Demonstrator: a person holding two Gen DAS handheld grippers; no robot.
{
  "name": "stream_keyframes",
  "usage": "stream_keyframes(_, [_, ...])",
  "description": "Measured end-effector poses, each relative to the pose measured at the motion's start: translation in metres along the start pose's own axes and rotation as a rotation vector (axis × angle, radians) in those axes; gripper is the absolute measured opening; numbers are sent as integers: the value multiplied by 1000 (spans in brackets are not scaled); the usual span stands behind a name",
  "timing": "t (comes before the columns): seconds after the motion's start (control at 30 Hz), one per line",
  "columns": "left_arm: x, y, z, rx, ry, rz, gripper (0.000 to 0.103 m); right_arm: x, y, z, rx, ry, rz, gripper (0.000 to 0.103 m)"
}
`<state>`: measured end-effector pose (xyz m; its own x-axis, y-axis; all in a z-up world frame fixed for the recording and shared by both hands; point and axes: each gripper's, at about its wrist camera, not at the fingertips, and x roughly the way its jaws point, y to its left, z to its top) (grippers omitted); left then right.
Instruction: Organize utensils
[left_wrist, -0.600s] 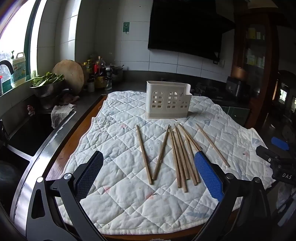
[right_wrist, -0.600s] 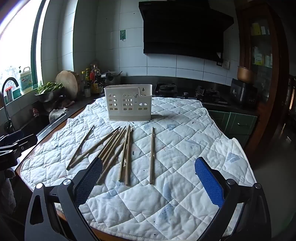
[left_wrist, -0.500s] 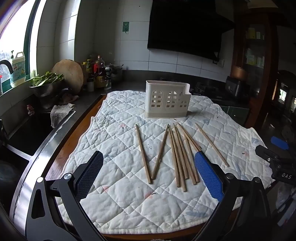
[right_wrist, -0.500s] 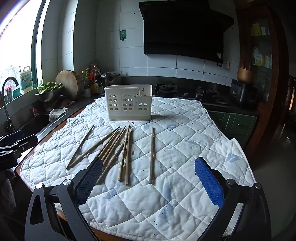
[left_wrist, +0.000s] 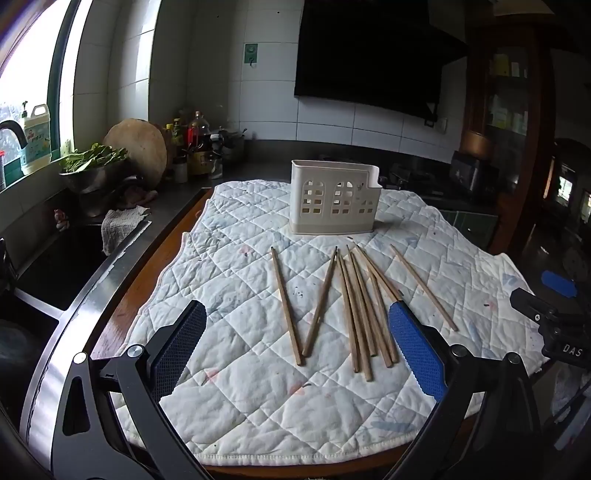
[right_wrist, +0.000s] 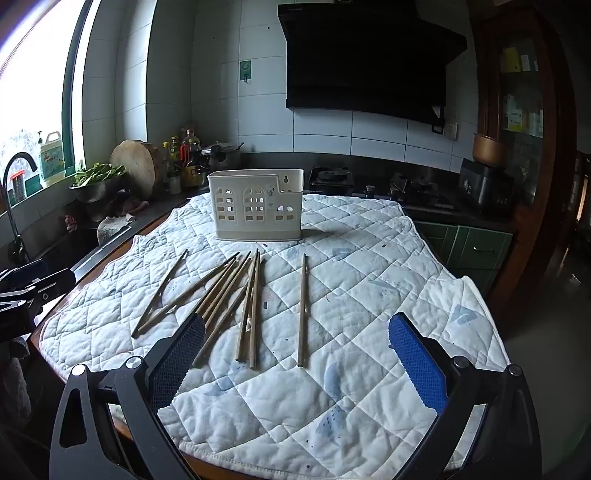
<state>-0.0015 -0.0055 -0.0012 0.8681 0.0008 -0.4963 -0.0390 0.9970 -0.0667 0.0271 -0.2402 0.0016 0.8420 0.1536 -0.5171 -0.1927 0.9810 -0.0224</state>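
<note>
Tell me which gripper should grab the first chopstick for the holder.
Right, probably. The lone chopstick lies straight between the open right gripper fingers, clear of the others. The left gripper, also open, faces crossed chopsticks.

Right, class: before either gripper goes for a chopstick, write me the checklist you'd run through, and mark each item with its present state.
1. Left gripper open and empty: ok.
2. Right gripper open and empty: ok.
3. Utensil holder upright on the quilted cloth, top unobstructed: ok.
4. Holder empty inside: cannot tell, though nothing sticks out above the rim.
5. Lone chopstick lying apart from the others, easy to take singly: ok.
6. Middle bundle of chopsticks separated enough for a single pick: not ok, they overlap and touch.
</note>
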Motion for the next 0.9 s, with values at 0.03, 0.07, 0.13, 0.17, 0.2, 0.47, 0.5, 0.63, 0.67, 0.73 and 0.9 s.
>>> stream_keyframes(0.03, [-2,4,2,10,-3,-1,97,0,-1,0,1,1,1,97])
stream_keyframes(0.07, [-3,4,2,8,-4,-2,97,-1,-2,0,1,0,2,97])
stream_keyframes(0.13, [-5,4,2,8,-6,-2,97,-1,0,0,0,0,0,97])
stream_keyframes(0.17, [-6,4,2,8,-7,-1,97,-1,0,0,-1,1,0,97])
stream_keyframes(0.2, [-7,4,2,7,-8,-2,97,-1,0,-1,-2,0,-1,97])
stream_keyframes(0.47, [-3,3,-3,10,-5,-1,97,-2,-2,0,-1,-2,-1,97])
stream_keyframes(0.5, [-3,2,-3,11,-6,-1,97,-2,-2,-1,-1,-2,0,97])
stream_keyframes(0.63, [-4,0,-6,12,-6,-1,97,-1,0,0,-2,-3,-3,97])
stream_keyframes(0.67, [-4,0,-6,11,-5,-1,97,-2,0,0,-1,-3,-2,97])
stream_keyframes(0.73, [-2,4,1,5,1,-3,97,-2,-1,2,-1,-5,-2,97])
stream_keyframes(0.9, [-1,4,2,7,0,0,97,-2,-1,2,-1,-5,0,97])
